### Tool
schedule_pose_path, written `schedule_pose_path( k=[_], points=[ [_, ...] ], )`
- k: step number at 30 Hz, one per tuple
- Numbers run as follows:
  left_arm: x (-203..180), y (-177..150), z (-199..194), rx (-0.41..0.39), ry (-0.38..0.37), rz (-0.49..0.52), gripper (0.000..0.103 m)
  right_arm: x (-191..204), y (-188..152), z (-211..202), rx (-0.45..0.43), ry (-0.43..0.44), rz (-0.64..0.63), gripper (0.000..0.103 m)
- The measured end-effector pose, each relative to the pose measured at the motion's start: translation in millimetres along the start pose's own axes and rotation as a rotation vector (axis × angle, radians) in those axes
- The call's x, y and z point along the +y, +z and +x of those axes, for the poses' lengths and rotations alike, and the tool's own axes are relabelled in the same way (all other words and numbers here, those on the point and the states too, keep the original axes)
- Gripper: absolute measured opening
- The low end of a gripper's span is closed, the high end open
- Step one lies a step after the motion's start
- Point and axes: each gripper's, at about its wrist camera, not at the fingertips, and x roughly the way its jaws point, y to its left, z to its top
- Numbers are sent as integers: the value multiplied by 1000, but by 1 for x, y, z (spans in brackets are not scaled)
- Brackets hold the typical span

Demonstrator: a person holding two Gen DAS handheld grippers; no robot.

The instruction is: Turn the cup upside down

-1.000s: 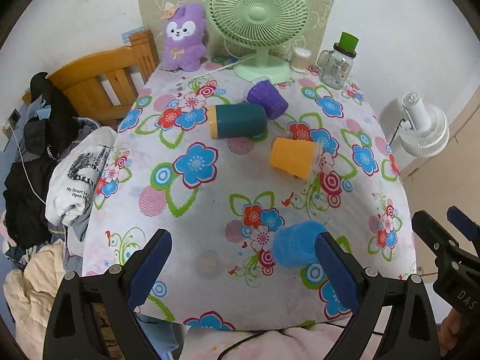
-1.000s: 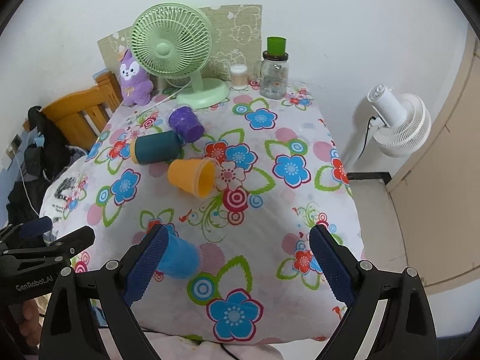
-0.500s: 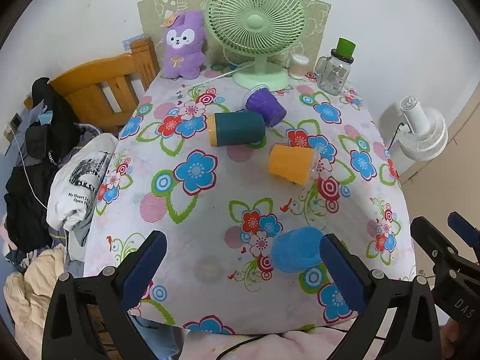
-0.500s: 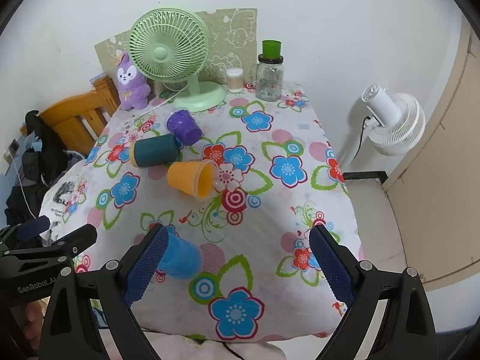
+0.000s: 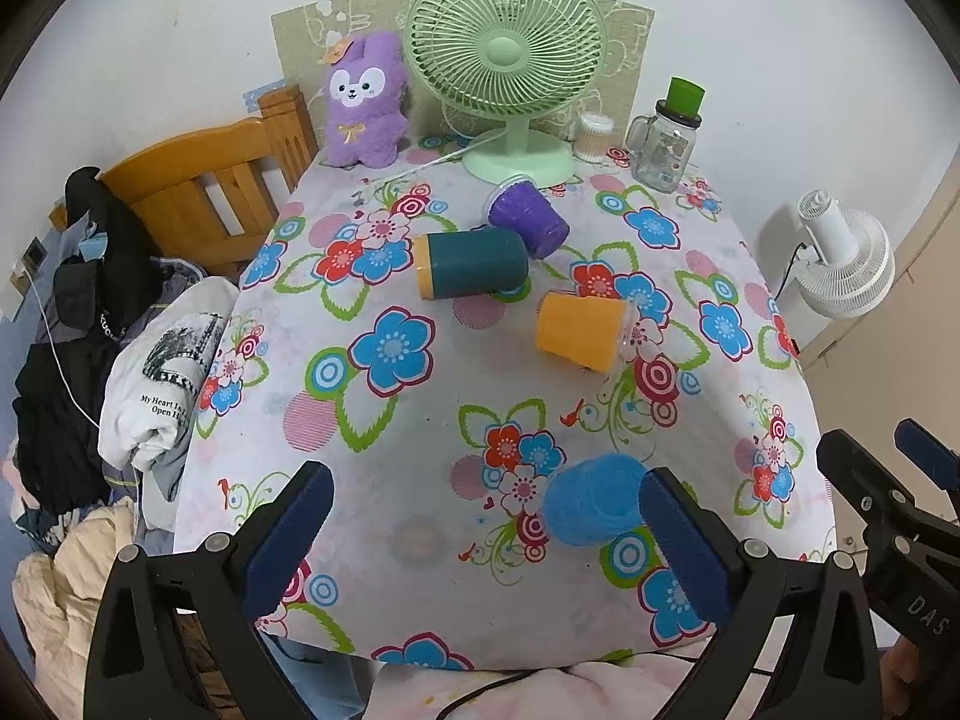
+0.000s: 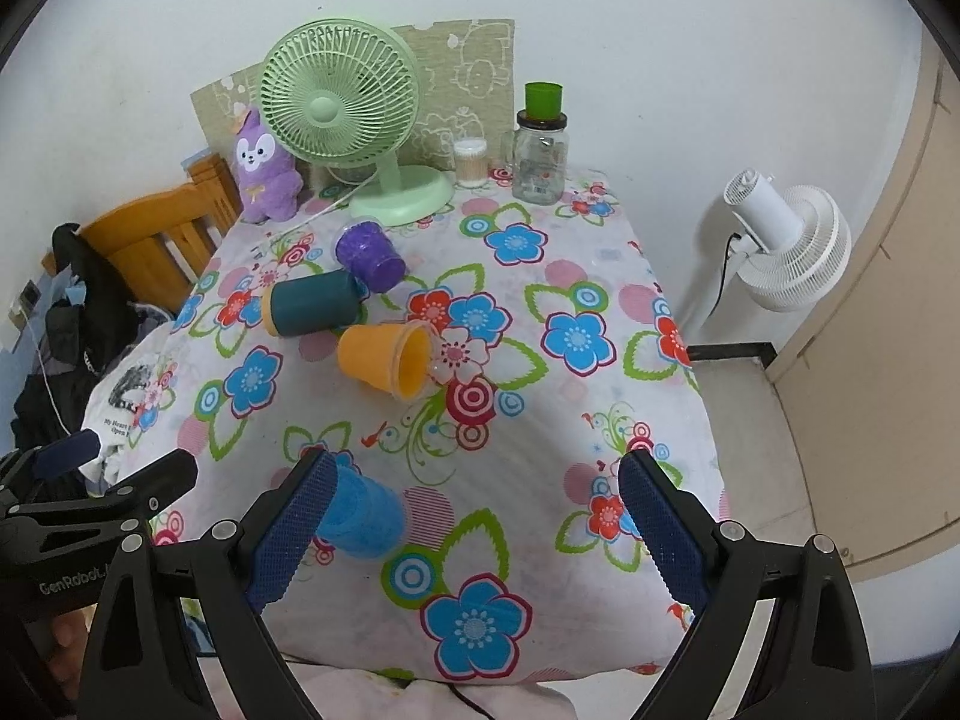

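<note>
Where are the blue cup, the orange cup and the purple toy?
blue cup [image 5: 591, 501], left wrist view, its side wall
orange cup [image 6: 375, 357], right wrist view, its side wall
purple toy [image 5: 362, 120], left wrist view, its belly

The right gripper's [image 6: 474, 519] pad hides part of the blue cup [image 6: 366, 516].

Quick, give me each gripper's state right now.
Left gripper: open, holding nothing.
Right gripper: open, holding nothing; blue cup lies by its left finger.
</note>
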Motion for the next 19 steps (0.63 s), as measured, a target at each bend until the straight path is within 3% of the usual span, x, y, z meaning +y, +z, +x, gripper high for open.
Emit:
schedule_pose_path(
  k=[19],
  points=[
    [-3,-2,0,2,7,21,103,-2,-4,1,11,3,17,96]
  ],
)
